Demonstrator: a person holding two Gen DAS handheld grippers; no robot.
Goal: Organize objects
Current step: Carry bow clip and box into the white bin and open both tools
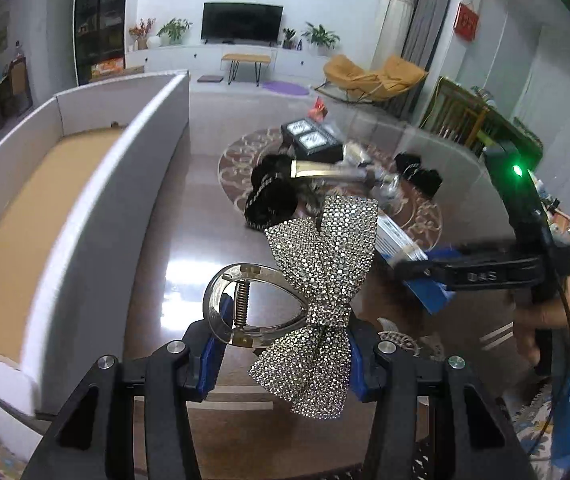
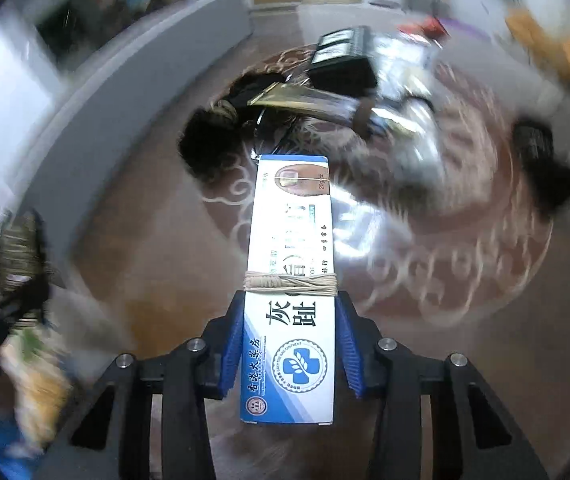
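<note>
Rhinestone bow hair clip [image 1: 317,300]: pinched in my left gripper [image 1: 281,354], pads pressed on its metal loop and bow, held above the glass table [image 1: 173,248]. White cardboard box [image 1: 97,184] just to the left. Blue-white ointment carton [image 2: 291,296], rubber band round it: clamped between my right gripper [image 2: 291,354] pads, above the table. Pile beyond: black scrunchie [image 1: 271,196], black case [image 1: 311,140]. Right view blurred.

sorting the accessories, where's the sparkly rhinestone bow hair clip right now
The rhinestone bow hair clip is in the left gripper, held above the glass table, just right of the white cardboard box.
</note>
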